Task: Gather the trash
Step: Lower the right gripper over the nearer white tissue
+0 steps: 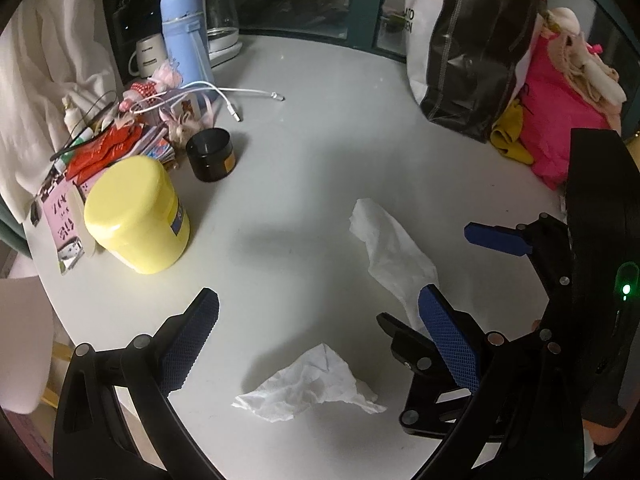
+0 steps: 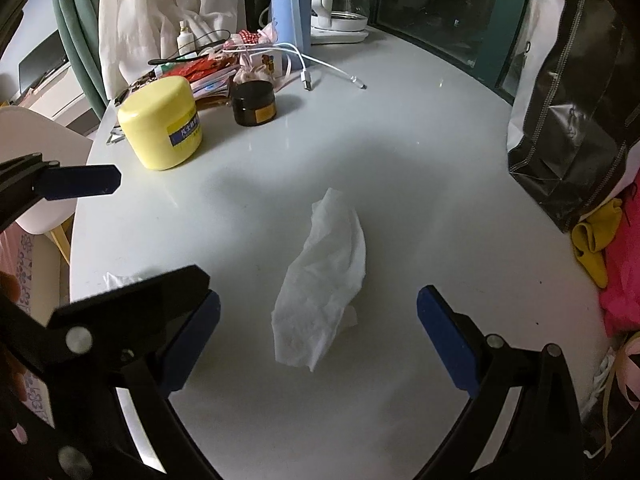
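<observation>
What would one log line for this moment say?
left gripper: open, over crumpled tissue | right gripper: open, around long tissue | nothing held

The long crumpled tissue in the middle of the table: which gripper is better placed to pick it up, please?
Probably the right gripper: the long tissue lies centred between its open fingers. The left gripper is open over the smaller tissue instead.
</observation>
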A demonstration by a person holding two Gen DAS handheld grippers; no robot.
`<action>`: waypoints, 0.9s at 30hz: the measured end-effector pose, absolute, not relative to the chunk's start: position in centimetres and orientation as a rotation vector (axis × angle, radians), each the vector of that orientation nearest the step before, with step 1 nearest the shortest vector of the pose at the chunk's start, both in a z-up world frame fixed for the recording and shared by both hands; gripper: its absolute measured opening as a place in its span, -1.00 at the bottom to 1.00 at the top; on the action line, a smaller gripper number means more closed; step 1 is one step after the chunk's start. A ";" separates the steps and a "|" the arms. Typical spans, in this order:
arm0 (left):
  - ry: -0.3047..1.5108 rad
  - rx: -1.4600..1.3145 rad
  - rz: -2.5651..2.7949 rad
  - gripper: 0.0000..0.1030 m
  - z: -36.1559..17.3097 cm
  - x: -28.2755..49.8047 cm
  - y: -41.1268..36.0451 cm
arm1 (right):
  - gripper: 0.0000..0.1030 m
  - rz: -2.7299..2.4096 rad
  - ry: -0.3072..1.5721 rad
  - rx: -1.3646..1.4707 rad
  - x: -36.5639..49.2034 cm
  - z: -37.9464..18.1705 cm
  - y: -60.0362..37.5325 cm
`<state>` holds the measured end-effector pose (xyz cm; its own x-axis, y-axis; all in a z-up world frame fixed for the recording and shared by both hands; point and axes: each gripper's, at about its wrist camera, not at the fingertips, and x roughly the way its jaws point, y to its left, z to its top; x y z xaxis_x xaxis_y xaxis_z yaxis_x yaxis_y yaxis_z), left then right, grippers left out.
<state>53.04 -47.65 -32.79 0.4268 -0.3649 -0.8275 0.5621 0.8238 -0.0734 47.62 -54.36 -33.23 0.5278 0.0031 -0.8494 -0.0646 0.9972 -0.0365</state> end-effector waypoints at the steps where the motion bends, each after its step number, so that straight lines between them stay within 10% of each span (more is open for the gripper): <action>1: 0.970 0.229 -0.585 0.88 -33.1 53.2 -47.8 | 0.85 0.041 1.015 -0.064 47.7 -33.4 -54.3; 20: 0.969 0.223 -0.596 0.88 -34.8 54.9 -48.0 | -0.07 0.049 1.034 -0.053 48.3 -35.5 -54.8; 27: 0.977 0.215 -0.593 0.88 -35.3 54.8 -48.0 | -0.09 0.045 1.039 -0.064 48.2 -36.0 -54.7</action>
<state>54.80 -47.97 -35.28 0.4173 -0.3741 -0.8282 0.5617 0.8226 -0.0885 48.17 -54.68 -35.99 0.5065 0.0071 -0.8622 -0.0679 0.9972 -0.0317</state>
